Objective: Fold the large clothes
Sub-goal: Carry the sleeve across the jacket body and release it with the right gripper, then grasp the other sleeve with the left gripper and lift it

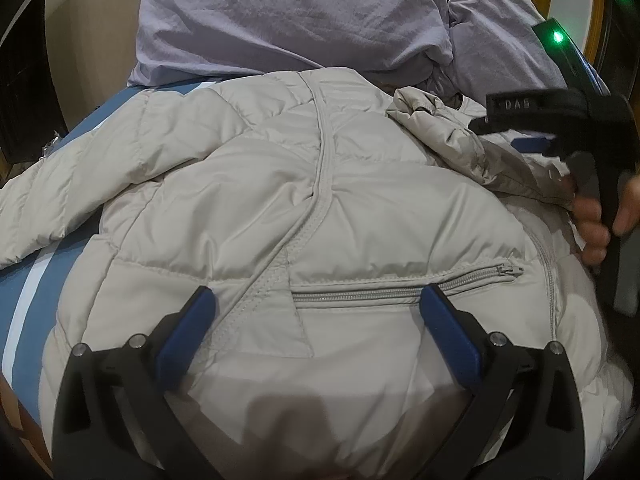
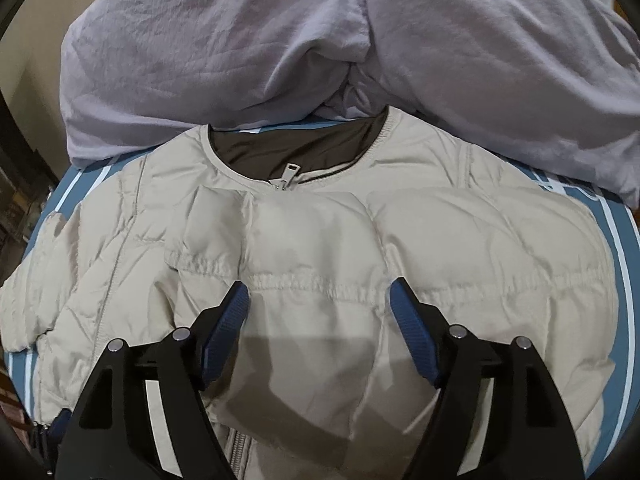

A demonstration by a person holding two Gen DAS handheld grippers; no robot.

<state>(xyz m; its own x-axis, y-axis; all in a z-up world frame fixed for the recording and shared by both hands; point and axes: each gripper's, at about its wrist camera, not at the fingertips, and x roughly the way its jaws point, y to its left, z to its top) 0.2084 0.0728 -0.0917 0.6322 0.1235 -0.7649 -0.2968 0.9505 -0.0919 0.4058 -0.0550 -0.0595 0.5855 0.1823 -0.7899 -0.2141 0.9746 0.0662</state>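
Nearest to my cameras are my own two tools. My left gripper (image 1: 316, 304) has its blue pads wide apart over the lower part of the beige puffer jacket (image 1: 280, 184), on both sides of the pocket zipper (image 1: 404, 286), and nothing is between them. My right gripper (image 2: 318, 300) also has its jaws apart, above a folded sleeve (image 2: 320, 248) that lies across the chest; the pads do not press on the cloth. In the left view I see the right tool from the side, with my hand (image 1: 596, 216) around its handle.

The jacket lies flat, front side up, zipped closed, with the collar (image 2: 296, 148) toward the far side. One sleeve (image 1: 44, 204) is spread out to the left in the left view.

What can go wrong, I think: the filling is puffy and the shell looks smooth, so the sleeve may spring back open when I leave it. If I pinch only the outer layer, the fabric can slip from the pads, or the whole jacket can slide on the sheet and lose its straight shape. The lilac duvet (image 2: 280, 40) touches the collar, so a fold toward it may catch it.

The surface is a bed with a blue sheet (image 1: 60, 264) that has white stripes. Beyond it I see a pale wall (image 1: 88, 20) and dark furniture at the edge, too unclear to name.
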